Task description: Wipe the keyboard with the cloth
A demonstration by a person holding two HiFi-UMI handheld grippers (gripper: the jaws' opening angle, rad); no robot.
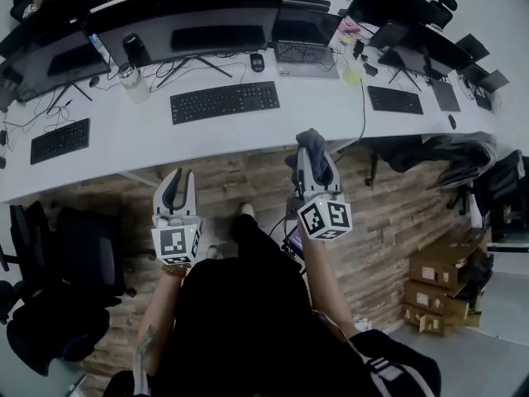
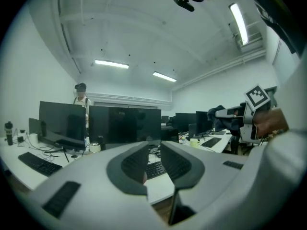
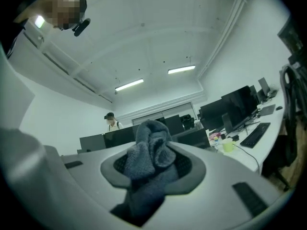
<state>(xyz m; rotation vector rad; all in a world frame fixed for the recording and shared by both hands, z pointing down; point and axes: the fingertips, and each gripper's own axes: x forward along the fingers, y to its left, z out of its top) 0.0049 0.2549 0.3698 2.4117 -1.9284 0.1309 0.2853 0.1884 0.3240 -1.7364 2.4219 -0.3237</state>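
Observation:
A black keyboard (image 1: 224, 102) lies in the middle of the long white desk (image 1: 289, 118), in front of a wide monitor. Both grippers hang short of the desk's near edge, above the wooden floor. My right gripper (image 1: 315, 157) is shut on a bunched grey-blue cloth (image 1: 312, 143), which sticks up between its pads (image 3: 149, 171) and hides part of the view ahead. My left gripper (image 1: 177, 190) is shut with nothing in it. Past its jaws (image 2: 154, 145) the left gripper view shows that keyboard (image 2: 156, 169) on the desk.
Monitors (image 1: 190, 15) line the back of the desk, with a laptop (image 1: 304, 52), a mouse (image 1: 257, 61), a jar (image 1: 135, 83) and other keyboards (image 1: 59, 140) (image 1: 395, 99). A black chair (image 1: 58, 263) stands at the left, cardboard boxes (image 1: 442, 284) at the right. A person (image 2: 80, 97) stands behind the monitors.

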